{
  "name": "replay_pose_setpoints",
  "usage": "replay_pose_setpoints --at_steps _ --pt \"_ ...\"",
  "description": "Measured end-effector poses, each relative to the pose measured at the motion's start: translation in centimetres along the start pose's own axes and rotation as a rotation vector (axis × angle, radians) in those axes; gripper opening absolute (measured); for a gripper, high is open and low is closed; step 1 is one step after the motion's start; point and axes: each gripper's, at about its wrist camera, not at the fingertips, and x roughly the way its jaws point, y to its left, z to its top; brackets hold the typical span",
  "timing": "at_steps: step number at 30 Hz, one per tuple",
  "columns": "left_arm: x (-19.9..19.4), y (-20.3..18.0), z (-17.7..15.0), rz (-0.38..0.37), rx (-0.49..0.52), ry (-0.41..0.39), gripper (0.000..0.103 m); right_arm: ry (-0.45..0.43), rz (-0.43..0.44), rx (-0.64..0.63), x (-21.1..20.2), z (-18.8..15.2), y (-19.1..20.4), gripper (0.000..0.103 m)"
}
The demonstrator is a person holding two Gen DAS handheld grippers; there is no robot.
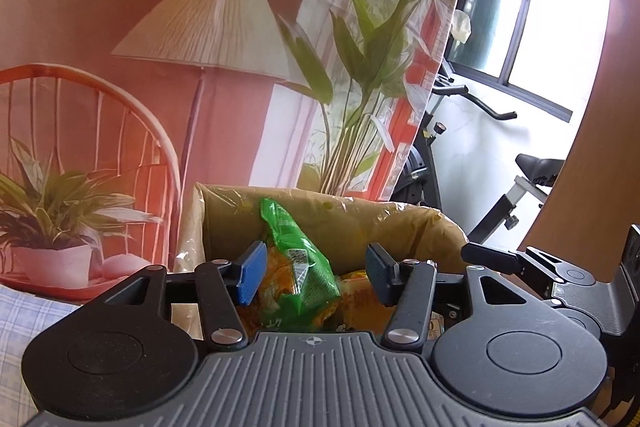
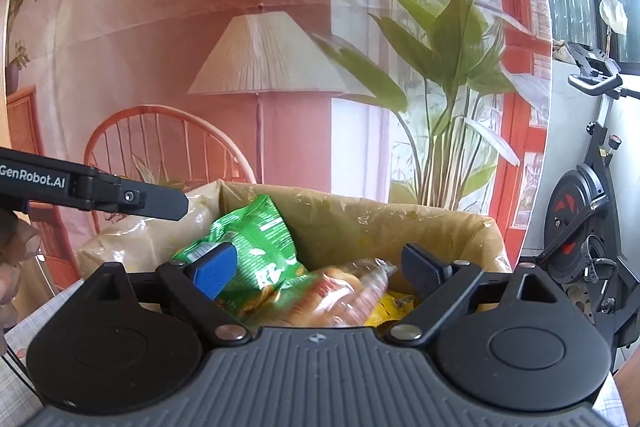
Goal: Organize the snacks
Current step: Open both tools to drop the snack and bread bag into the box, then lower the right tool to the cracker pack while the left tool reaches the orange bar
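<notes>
Left wrist view: left tool [image 1: 316, 277], jaws apart, poised over a cardboard box [image 1: 420, 223] lined with clear plastic film. Between the jaws, a green snack bag [image 1: 298, 259] stands on end inside the box; neither pad presses on it, so it reads as released. Below it, orange and yellow packets [image 1: 356, 297], already stowed.

Right wrist view: right tool [image 2: 316, 273], jaws wide apart, over the same box [image 2: 460, 227]. A clear-wrapped snack pack [image 2: 340, 291] with orange-red contents lies between the jaws on the pile, blurred, apparently free of both pads. Beside it, the green bag [image 2: 256, 247] and a yellow packet [image 2: 394, 307].

Contents tally: at least four items in the box.

Status, judged: both current items delivered; task well advanced. Whether snacks remain on the table [image 2: 24, 323] cannot be told, as little of its checked cloth shows. Tidying the upright green bag may remain.
</notes>
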Motion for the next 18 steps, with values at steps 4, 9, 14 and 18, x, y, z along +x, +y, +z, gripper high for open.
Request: replay_pose_setpoints --at_steps 4,9,14,18 --pt "-1.5 0.0 -0.4 0.009 0.004 -0.002 0.057 -0.004 -0.002 0.001 -1.6 -0.1 0.5 0.091" --pt "-4.1 0.2 -1.3 0.030 -0.002 -0.001 0.057 -0.008 -0.002 0.020 -4.3 -0.7 1.2 0.091" --pt "-7.0 0.5 -2.5 0.041 -0.001 0.006 0.057 -0.008 0.001 0.043 -7.2 -1.8 2.4 0.091" --pt "-9.4 0.7 -3.8 0.040 0.012 0.010 0.057 -0.005 -0.004 0.054 -9.5 -3.2 3.5 0.091"
